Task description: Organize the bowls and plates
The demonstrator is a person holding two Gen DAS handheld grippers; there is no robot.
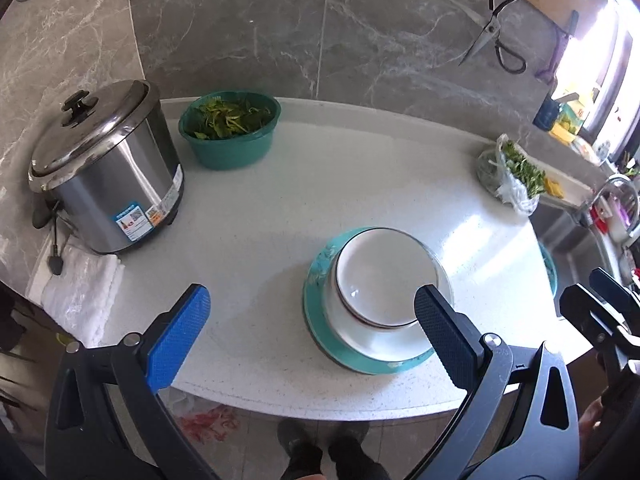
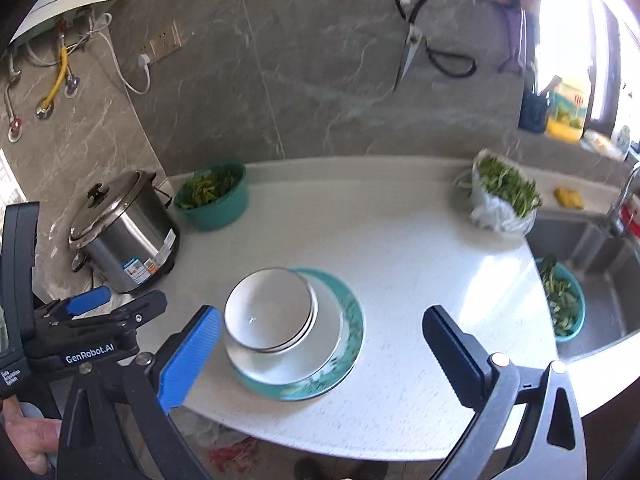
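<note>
A stack of dishes stands near the counter's front edge: white bowls (image 1: 384,276) (image 2: 268,308) nested on a white plate (image 1: 384,346) (image 2: 316,344), all on a teal patterned plate (image 1: 320,268) (image 2: 352,320). My left gripper (image 1: 310,312) is open above the counter, its dark finger over the stack's right rim and its blue finger far to the left; nothing is between them. My right gripper (image 2: 320,340) is open too, spanning the stack from above with the blue finger by the bowls' left side. Neither touches the dishes. The left gripper (image 2: 104,304) also shows at the left of the right wrist view.
A steel rice cooker (image 1: 108,172) (image 2: 124,232) and a teal basin of greens (image 1: 230,132) (image 2: 212,196) stand at the back left. A plastic bag of greens (image 1: 512,172) (image 2: 500,196) lies at the right, by the sink (image 2: 592,256) holding another basin. Scissors (image 1: 488,36) hang on the wall.
</note>
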